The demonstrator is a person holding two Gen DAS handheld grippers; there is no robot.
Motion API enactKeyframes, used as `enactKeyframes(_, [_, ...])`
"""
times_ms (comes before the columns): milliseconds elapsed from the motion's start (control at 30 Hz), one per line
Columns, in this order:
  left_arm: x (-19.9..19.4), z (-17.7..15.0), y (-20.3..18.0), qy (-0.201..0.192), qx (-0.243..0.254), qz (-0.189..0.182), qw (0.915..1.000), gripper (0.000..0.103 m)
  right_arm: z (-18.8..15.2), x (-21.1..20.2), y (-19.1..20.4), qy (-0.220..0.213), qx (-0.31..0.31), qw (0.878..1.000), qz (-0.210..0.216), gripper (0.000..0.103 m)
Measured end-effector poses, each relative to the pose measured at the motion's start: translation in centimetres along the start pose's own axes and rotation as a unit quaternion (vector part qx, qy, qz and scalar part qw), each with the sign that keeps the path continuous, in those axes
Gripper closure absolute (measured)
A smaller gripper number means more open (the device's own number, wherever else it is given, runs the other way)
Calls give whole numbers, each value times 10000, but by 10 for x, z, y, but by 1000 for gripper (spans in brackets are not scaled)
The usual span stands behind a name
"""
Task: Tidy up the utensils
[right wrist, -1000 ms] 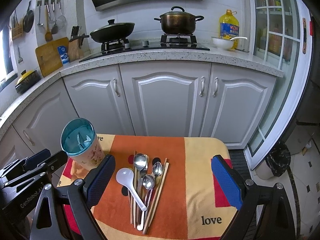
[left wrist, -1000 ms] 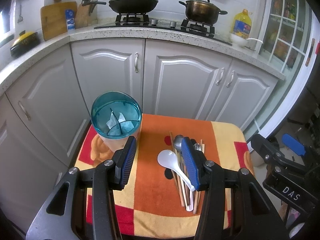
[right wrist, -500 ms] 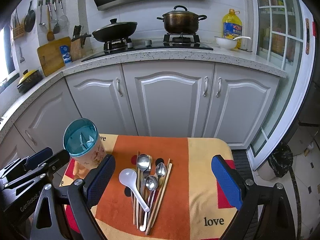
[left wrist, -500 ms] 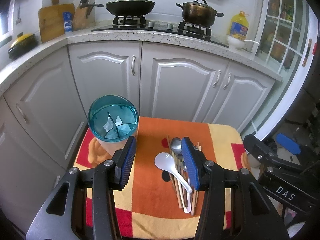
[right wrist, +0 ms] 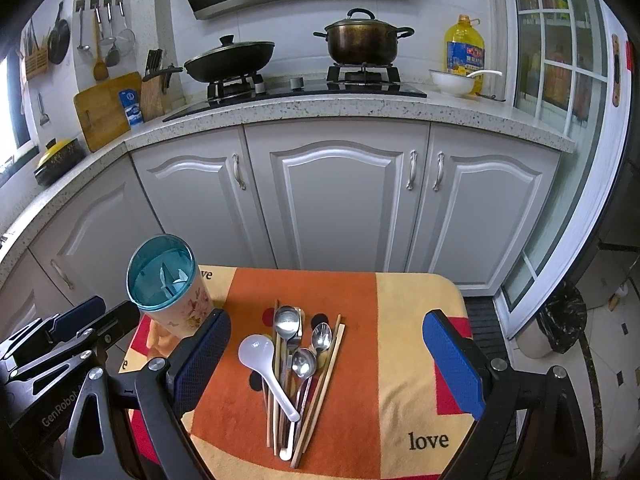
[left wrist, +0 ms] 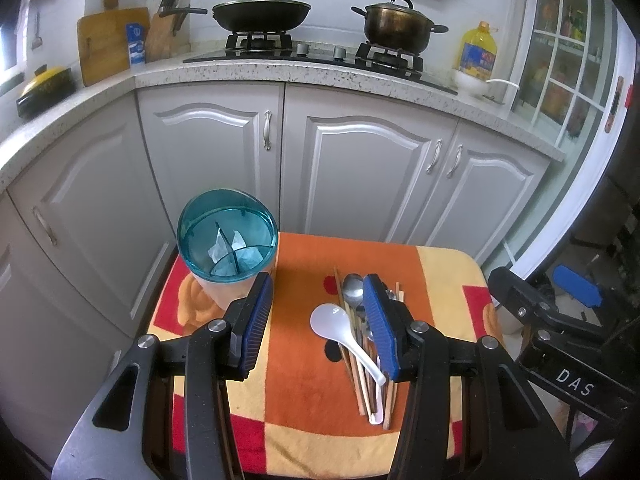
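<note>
Both the left gripper (left wrist: 318, 320) and right gripper (right wrist: 326, 364) hovered with fingers apart, holding nothing. Beyond them, spoons and chopsticks (right wrist: 298, 364) lay piled on the cloth-covered worktop (right wrist: 412, 320), the teal-rimmed utensil holder (right wrist: 168, 284) standing near them at their left.

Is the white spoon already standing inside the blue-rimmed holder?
No, the white spoon lies on the cloth among the chopsticks, apart from the holder.

We hold both grippers angled downward, side by side. Our left gripper (left wrist: 318, 312) has its blue-padded jaws parted with nothing between them. Our right gripper (right wrist: 326, 354) spreads its jaws wider, also with nothing gripped. Each shows at the edge of the other's view: right gripper (left wrist: 576, 292), left gripper (right wrist: 78, 316).
</note>
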State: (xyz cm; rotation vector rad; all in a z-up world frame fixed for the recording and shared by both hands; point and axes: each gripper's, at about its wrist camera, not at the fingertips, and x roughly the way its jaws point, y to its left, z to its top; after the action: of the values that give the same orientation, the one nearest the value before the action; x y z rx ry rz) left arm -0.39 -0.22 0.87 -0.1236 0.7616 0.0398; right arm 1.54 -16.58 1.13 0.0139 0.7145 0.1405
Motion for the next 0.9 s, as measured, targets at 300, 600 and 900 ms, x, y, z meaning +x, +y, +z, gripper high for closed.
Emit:
enactKeyframes(300, [-2,1,3,-26,-34,-16,10000,57,-1,0,3,27,-9,10000,25,6])
enactKeyframes(600, [-3,1,2,14,29,55,10000,57,-2,3,4,70,-31,10000,33,6])
enactKeyframes(900, [-1,2,4,120,-34,20,9999,57,-3,5,6,80,-58,9999,35,6])
